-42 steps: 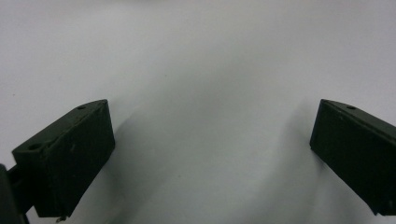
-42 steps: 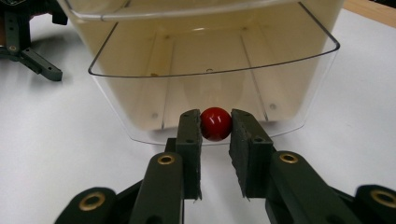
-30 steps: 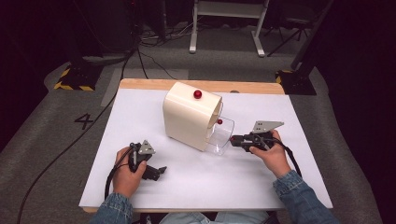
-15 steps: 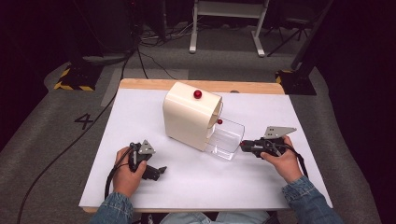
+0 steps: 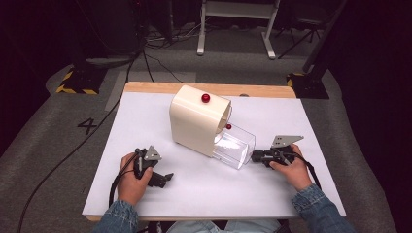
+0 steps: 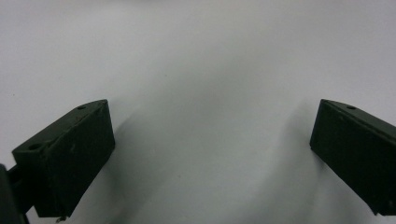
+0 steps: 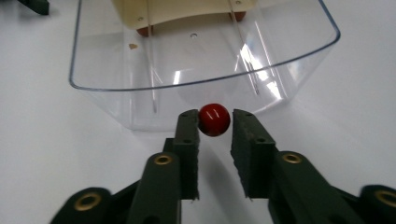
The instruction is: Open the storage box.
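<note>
A cream box (image 5: 194, 124) with a red knob (image 5: 206, 98) on top stands mid-table. A clear plastic drawer (image 5: 235, 145) sticks out of its open side toward the right. My right gripper (image 5: 254, 156) is at the drawer's front. In the right gripper view, the right gripper (image 7: 215, 117) is shut on the small red drawer knob (image 7: 214, 119), in front of the clear drawer (image 7: 201, 56). The drawer looks empty. Another small red ball (image 5: 228, 126) shows at the box's opening. My left gripper (image 5: 167, 177) rests on the table near the front left, and the left gripper (image 6: 212, 105) is open, jaws wide over bare white surface.
The white tabletop (image 5: 145, 111) has a wooden strip (image 5: 160, 88) along its far edge. Grey floor with cables and stand legs (image 5: 233, 29) lies beyond. The box and drawer sit between my two hands.
My right gripper has moved right and slightly toward me, and the clear drawer has slid farther out of the cream box with it. The left gripper has stayed put.
</note>
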`<state>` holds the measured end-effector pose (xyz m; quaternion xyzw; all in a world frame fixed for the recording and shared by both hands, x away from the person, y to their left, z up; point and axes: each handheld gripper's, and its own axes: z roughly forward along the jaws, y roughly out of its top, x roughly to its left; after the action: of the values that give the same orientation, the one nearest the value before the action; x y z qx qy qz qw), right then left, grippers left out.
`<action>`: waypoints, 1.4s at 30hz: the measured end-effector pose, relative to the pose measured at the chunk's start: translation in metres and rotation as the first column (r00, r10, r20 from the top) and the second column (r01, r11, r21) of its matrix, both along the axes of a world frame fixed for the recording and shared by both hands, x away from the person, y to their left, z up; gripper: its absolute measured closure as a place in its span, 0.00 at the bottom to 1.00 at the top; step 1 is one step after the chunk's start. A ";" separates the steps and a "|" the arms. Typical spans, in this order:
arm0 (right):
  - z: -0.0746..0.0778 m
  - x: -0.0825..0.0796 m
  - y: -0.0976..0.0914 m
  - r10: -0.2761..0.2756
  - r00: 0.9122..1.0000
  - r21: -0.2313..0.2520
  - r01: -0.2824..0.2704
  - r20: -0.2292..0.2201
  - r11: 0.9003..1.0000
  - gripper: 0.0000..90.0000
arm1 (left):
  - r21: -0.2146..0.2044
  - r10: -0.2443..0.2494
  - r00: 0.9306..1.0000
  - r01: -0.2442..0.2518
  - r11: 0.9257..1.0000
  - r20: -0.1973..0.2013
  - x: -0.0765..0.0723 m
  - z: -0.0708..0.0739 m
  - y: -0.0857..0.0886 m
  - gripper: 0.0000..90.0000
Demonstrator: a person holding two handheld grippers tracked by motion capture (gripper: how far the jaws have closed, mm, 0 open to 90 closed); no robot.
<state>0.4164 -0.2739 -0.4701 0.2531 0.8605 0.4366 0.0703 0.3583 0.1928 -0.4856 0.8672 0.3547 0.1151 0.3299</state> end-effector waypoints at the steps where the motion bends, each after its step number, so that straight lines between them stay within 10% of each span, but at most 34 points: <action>1: -0.001 0.000 0.000 -0.009 1.000 -0.005 0.009 0.000 1.000 0.73 | 0.002 -0.002 1.000 0.002 1.000 -0.002 0.000 0.000 0.000 0.00; 11: 0.000 -0.003 -0.005 -0.023 1.000 -0.003 0.023 0.000 1.000 0.66 | 0.004 -0.005 1.000 0.005 1.000 -0.002 0.001 0.001 0.000 0.00; 23: 0.044 -0.015 -0.020 -0.072 0.995 0.071 0.067 0.074 0.995 0.65 | 0.002 -0.002 1.000 0.002 1.000 -0.003 0.000 0.000 0.000 0.00; 32: 0.087 -0.008 0.007 -0.023 0.989 0.103 0.008 0.144 0.995 0.65 | 0.001 0.000 1.000 0.000 1.000 0.003 -0.001 0.000 0.000 0.00; 42: 0.092 0.019 0.047 0.032 0.988 0.118 -0.050 0.148 0.992 0.70 | 0.001 0.000 1.000 0.000 1.000 0.013 -0.001 -0.001 0.000 0.00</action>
<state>0.4350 -0.2268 -0.3781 0.2064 0.8299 0.5068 0.1086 0.3570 0.1932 -0.4863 0.8667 0.3524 0.1211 0.3317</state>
